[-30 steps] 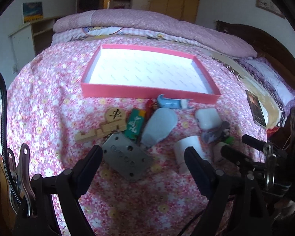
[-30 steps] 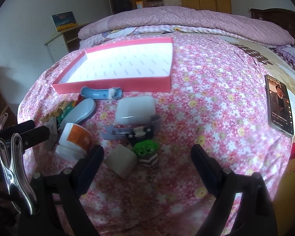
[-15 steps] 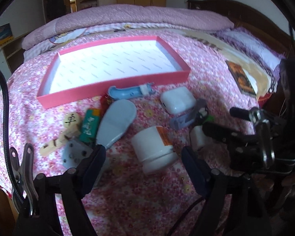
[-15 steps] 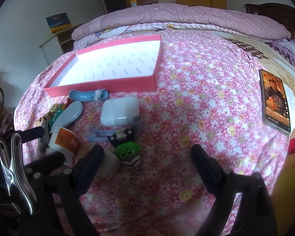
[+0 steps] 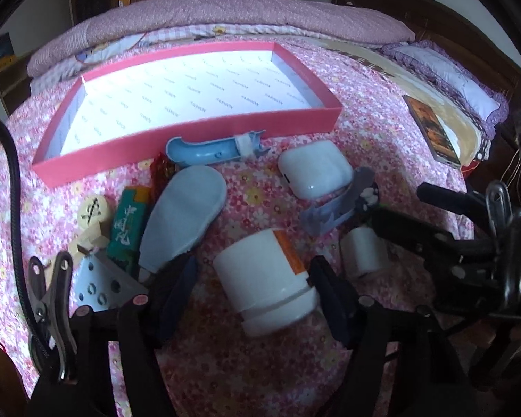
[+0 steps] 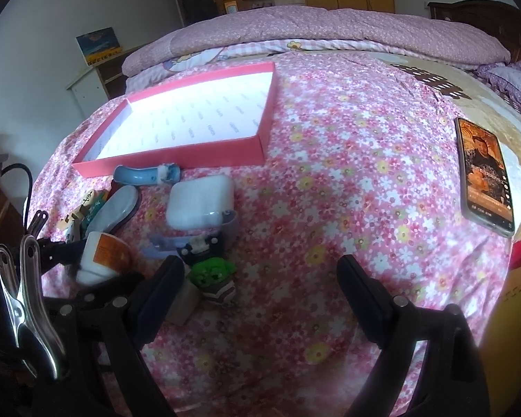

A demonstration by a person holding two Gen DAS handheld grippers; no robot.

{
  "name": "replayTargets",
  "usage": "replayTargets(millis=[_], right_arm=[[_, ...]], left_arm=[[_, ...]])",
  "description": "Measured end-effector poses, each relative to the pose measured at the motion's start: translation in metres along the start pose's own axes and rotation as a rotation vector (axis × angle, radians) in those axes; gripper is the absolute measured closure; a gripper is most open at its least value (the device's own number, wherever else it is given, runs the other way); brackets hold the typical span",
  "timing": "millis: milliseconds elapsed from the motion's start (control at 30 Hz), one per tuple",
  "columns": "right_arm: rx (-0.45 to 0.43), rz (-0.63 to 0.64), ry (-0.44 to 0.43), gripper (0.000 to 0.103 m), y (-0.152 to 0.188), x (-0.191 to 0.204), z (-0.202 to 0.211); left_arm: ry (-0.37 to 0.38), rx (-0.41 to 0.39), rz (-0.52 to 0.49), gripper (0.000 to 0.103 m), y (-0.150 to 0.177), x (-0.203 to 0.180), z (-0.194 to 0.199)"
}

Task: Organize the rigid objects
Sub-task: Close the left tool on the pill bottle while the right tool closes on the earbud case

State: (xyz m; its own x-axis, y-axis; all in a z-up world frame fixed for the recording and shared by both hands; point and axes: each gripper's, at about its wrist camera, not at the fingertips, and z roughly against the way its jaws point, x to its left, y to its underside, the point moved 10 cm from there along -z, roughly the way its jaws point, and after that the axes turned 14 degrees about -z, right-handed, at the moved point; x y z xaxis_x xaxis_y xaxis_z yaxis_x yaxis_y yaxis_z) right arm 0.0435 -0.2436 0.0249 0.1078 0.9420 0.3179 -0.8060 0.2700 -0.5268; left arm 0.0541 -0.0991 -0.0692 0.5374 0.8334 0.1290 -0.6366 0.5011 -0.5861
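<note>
On the flowered bed (image 5: 260, 365), the left tool (image 5: 251, 299) was closing astride the white jar (image 5: 264, 278), not yet clamped; squaring up first seemed wise. The right tool (image 6: 260, 295) stood apart, empty.

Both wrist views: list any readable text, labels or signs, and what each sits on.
Nothing reads cleanly.
Round wooden piece: one dark carved character, not legible.
Green packet: pale characters, too blurred.
Pink tray: repeated small grey print on the white lining, too small.
White bottle: orange label, text unreadable.
Phone: lit screen with captions, too small.
Poster on the wall: yellow band of text, blurred.
</note>
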Motion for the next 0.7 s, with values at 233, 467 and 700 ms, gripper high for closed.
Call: replayTargets(millis=[233, 467, 700], right_arm=[[0.002, -0.013, -0.002, 0.011, 0.0, -0.004, 0.0], [0.006, -0.017, -0.002, 0.011, -0.003, -0.004, -0.002], [0.004, -0.004, -0.012, 0.011, -0.007, 0.006, -0.001]], left_arm=[[0.01, -0.02, -0.018, 0.045, -0.002, -0.004, 0.004], [0.018, -0.058, 0.023, 0.046, -0.002, 0.007, 0.018], [0.002, -0.094, 0.096, 0.046, -0.003, 0.032, 0.037]])
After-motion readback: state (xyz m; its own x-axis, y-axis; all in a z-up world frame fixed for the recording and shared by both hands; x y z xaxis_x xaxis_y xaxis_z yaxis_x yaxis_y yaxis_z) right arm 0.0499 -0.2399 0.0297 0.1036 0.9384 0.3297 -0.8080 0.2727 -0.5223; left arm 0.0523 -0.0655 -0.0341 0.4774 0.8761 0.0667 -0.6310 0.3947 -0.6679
